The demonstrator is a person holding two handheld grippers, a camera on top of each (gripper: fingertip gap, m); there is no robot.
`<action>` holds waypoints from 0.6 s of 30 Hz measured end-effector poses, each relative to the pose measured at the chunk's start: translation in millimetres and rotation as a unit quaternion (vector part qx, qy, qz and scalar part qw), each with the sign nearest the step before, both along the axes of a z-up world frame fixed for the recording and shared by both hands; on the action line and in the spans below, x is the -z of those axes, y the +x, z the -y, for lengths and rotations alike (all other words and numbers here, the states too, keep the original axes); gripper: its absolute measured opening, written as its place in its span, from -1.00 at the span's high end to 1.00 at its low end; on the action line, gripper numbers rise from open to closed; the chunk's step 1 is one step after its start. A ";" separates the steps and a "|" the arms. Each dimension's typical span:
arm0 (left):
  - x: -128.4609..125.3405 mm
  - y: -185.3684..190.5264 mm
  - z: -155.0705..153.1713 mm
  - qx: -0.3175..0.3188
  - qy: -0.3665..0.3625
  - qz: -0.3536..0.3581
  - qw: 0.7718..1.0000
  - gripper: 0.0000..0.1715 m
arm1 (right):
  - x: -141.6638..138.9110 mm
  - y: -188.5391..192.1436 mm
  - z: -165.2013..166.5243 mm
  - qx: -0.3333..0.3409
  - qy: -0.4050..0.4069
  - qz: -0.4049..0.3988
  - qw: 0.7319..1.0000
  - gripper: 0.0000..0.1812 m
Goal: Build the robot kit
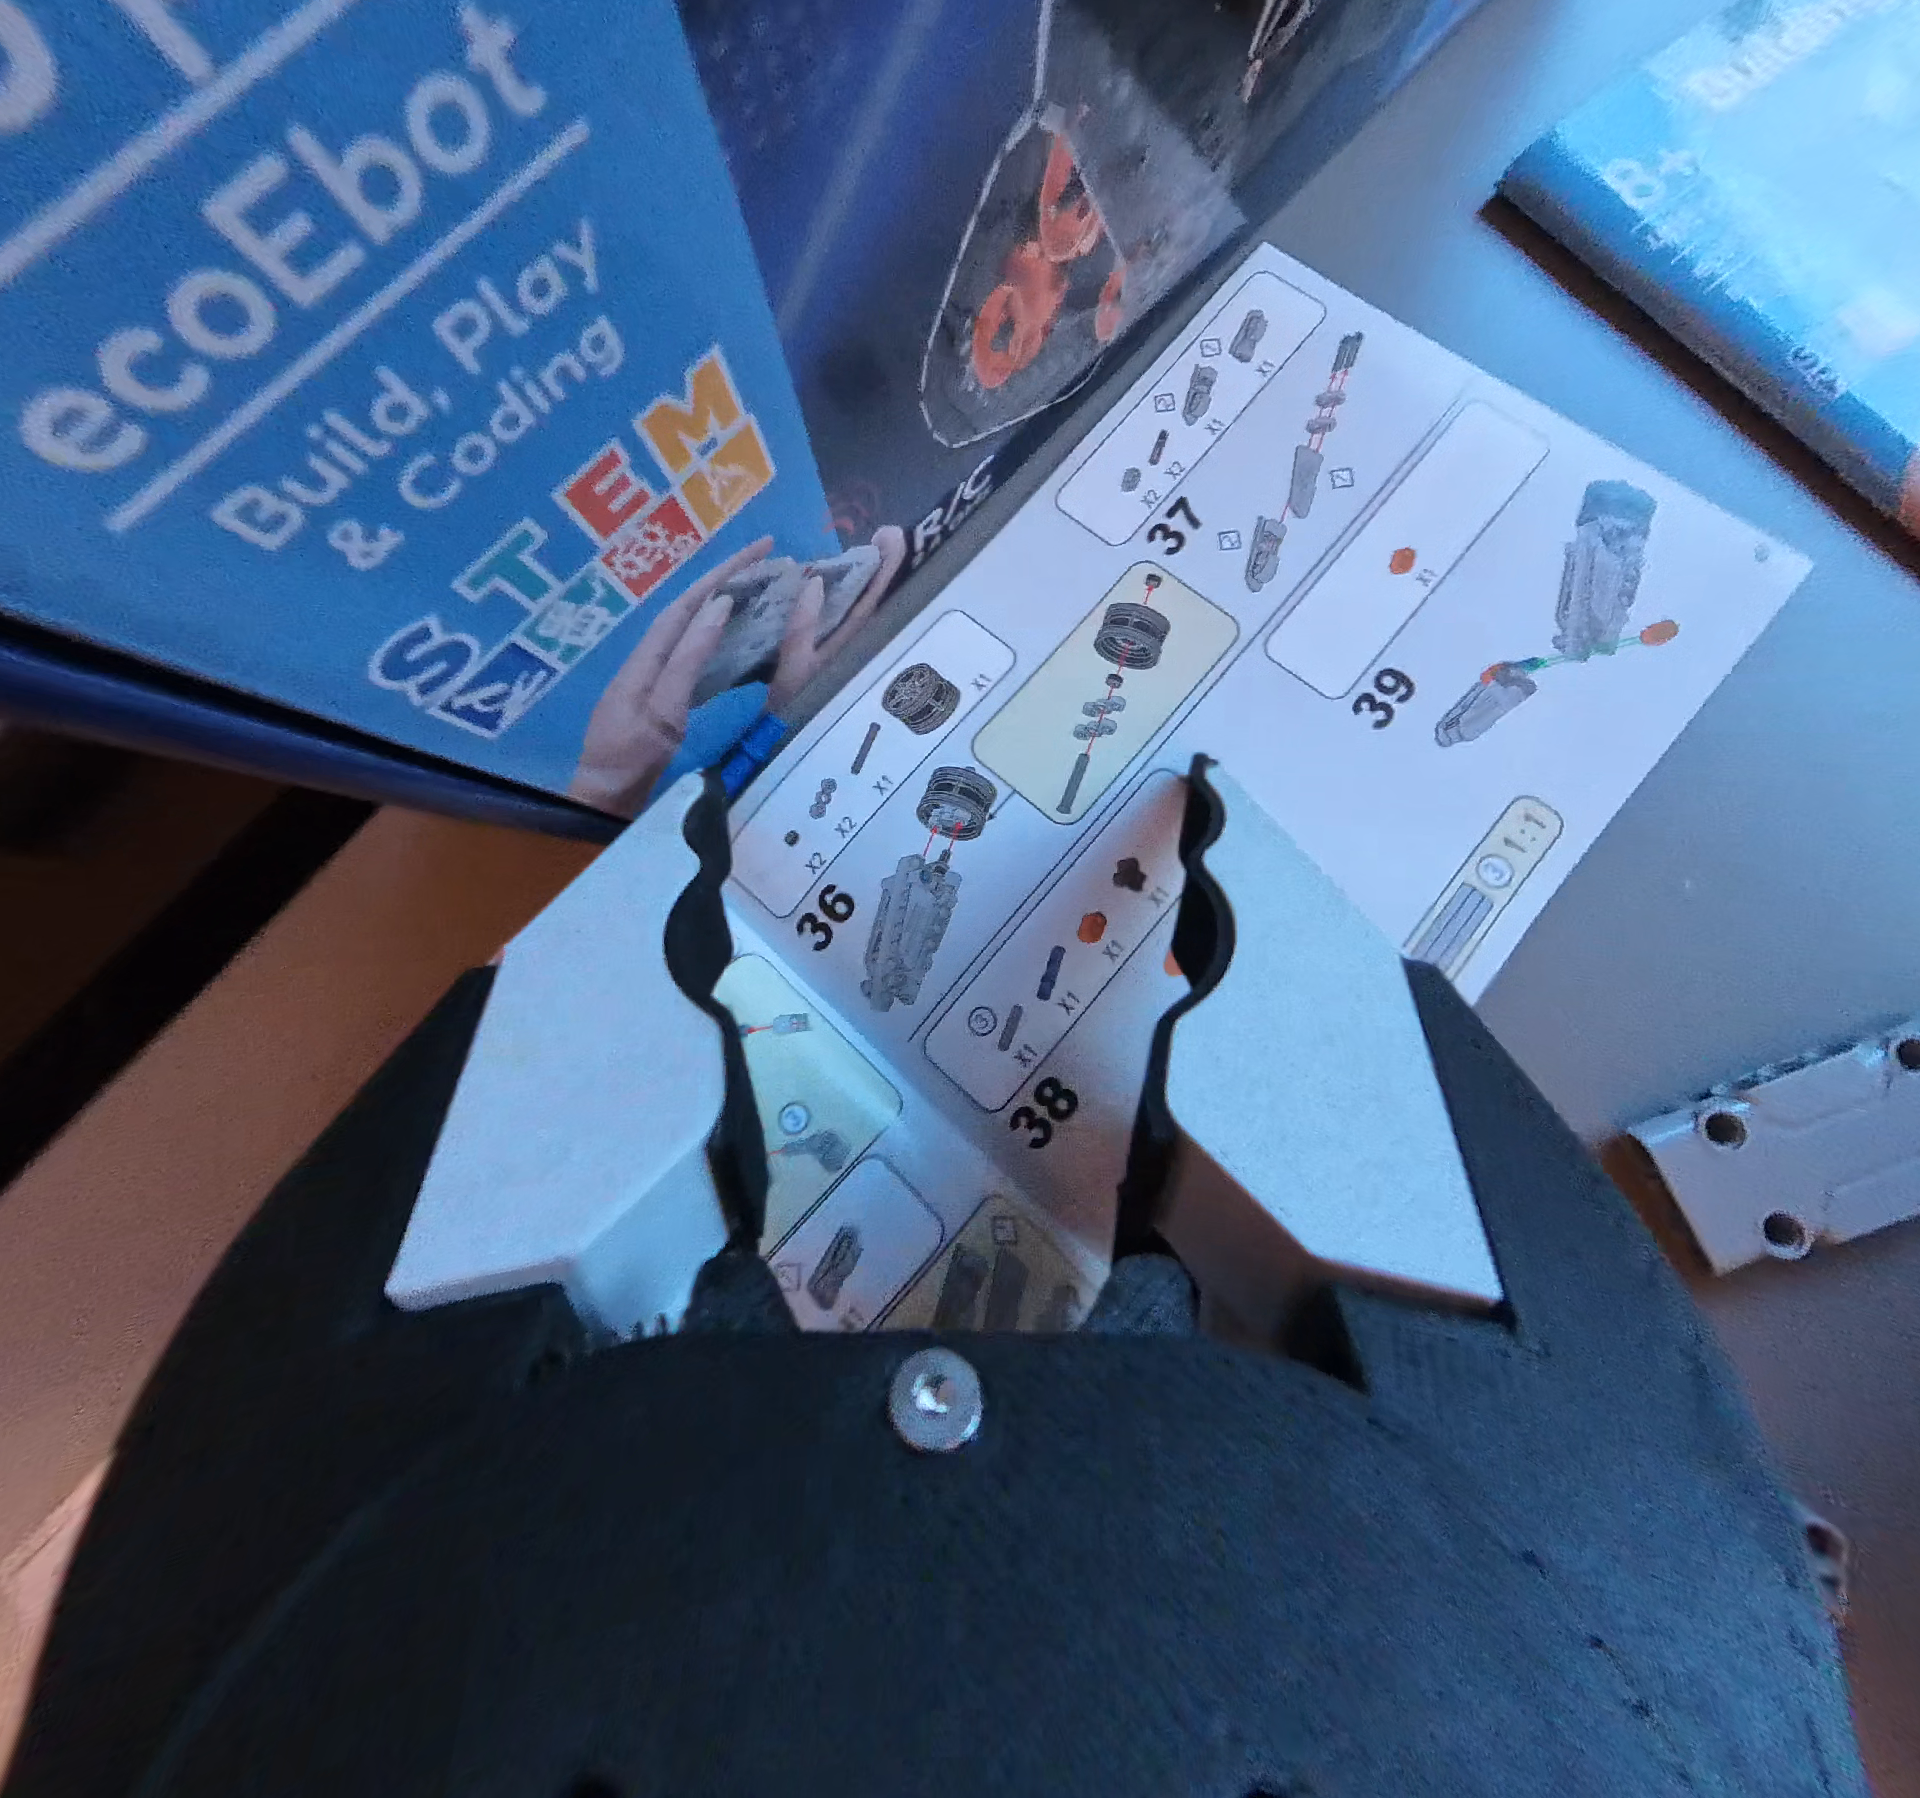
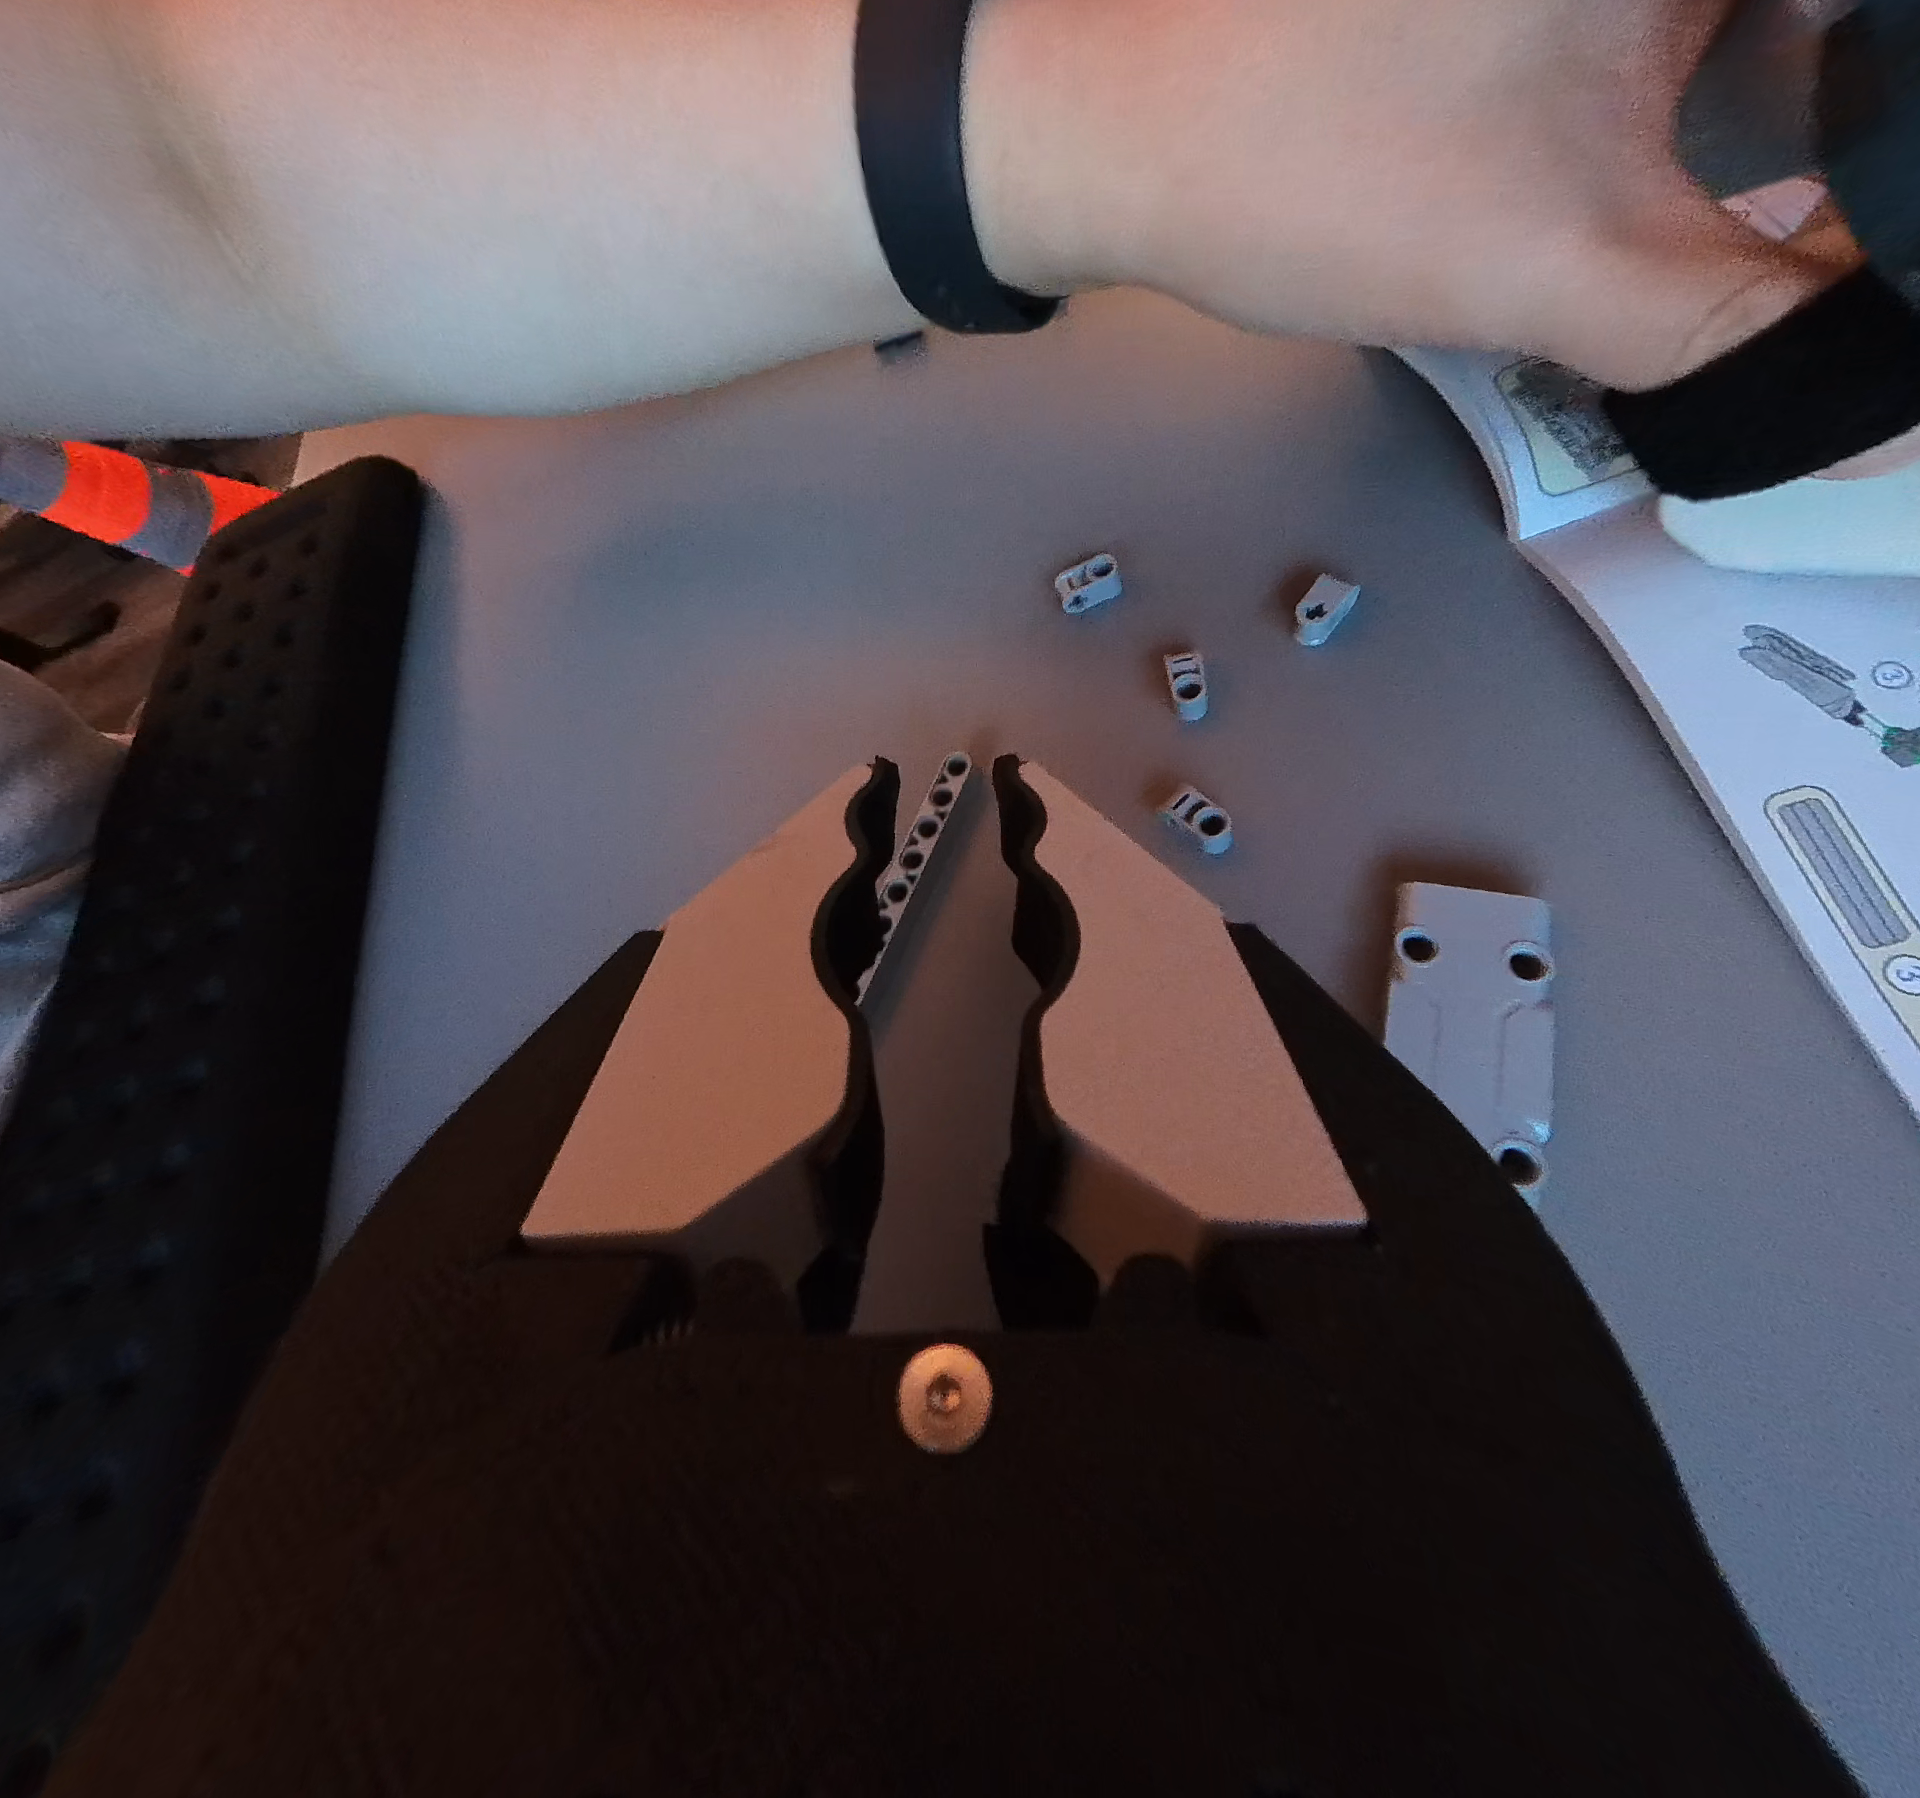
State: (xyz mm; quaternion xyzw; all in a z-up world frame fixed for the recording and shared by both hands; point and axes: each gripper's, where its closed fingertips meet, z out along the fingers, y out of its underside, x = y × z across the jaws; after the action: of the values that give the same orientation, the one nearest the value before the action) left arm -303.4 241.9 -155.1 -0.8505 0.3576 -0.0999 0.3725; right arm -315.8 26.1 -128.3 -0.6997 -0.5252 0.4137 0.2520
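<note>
My left gripper is open wide and empty, hovering over a white instruction sheet on the grey table. A small blue piece lies just past its left fingertip, at the foot of a blue box. My right gripper is open by a narrow gap, low over the table. A long grey beam with holes lies slanted between its fingers, against the left finger and a little apart from the right one. Several small grey connectors lie just right of its tips.
A dark picture box stands behind the sheet and a blue booklet lies at the right. A grey panel with holes lies beside the sheet. A forearm with a black wristband crosses the far side. A black perforated slab stands at the left.
</note>
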 end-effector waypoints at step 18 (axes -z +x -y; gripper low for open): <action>-14.0 -27.4 -23.2 0.009 0.004 -0.013 1.000 0.65 | -8.1 6.1 -13.4 0.024 -0.011 -0.025 0.999 0.84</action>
State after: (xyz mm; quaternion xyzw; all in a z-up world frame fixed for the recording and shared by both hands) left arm -330.7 265.1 -141.1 -0.8471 0.3704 -0.0902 0.3703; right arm -309.7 39.5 -120.2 -0.7046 -0.4969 0.4305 0.2672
